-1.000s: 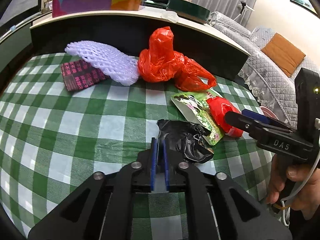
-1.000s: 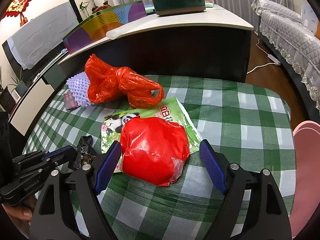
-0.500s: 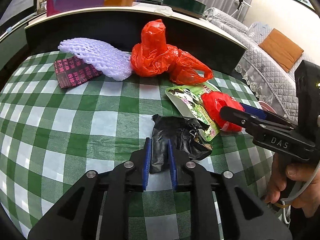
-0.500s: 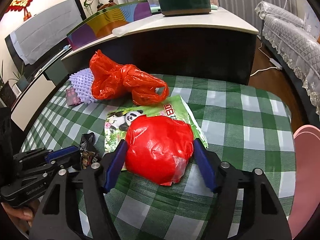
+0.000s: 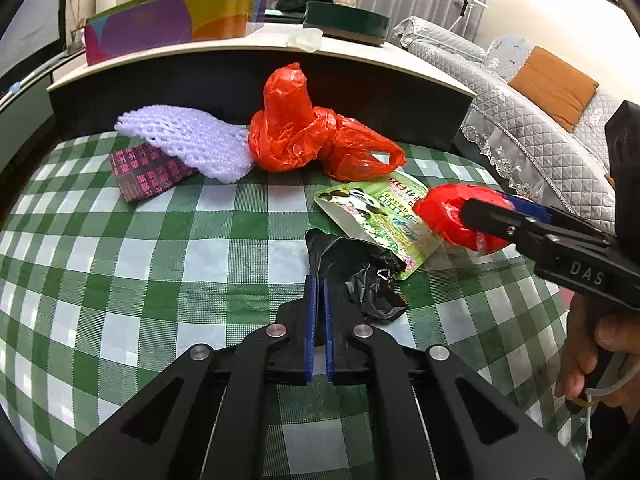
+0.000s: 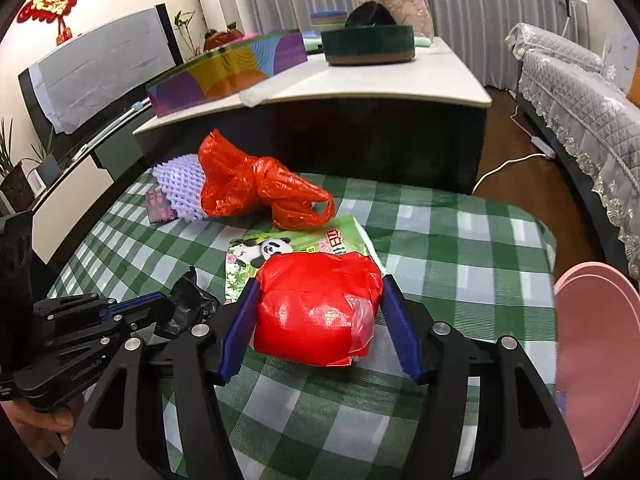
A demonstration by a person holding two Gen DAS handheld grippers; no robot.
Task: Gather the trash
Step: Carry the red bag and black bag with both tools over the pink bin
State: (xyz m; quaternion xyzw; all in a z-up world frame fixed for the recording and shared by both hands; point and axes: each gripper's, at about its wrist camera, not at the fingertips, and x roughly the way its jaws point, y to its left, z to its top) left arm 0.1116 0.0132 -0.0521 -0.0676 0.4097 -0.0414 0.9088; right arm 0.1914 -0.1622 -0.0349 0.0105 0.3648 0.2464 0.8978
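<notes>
On the green checked tablecloth (image 5: pixel 120 264), my left gripper (image 5: pixel 316 280) is shut on one edge of a crumpled black plastic bag (image 5: pixel 360 264); the bag's bulk lies just right of the fingertips. My right gripper (image 6: pixel 320 284) has its blue pads pressed on both sides of a red wrapped bundle (image 6: pixel 316 320), and the jaws are still closing. The bundle hangs a little above a green panda packet (image 6: pixel 280 248), casting a shadow. In the left wrist view the right gripper (image 5: pixel 480 208) comes in from the right with the red bundle (image 5: pixel 444 212).
Further back lie a crumpled red plastic bag (image 5: pixel 304 136), a lilac foam net (image 5: pixel 188 140) and a dark maroon packet (image 5: pixel 148 168). A low dark table with a pale top (image 5: pixel 240 76) stands behind. A pink round bin (image 6: pixel 596 360) is at the right, with a grey sofa (image 6: pixel 580 100) beyond.
The left jaws widened around the black bag's edge, then shut on it. The right jaws narrowed onto the red bundle and raised it slightly off the panda packet.
</notes>
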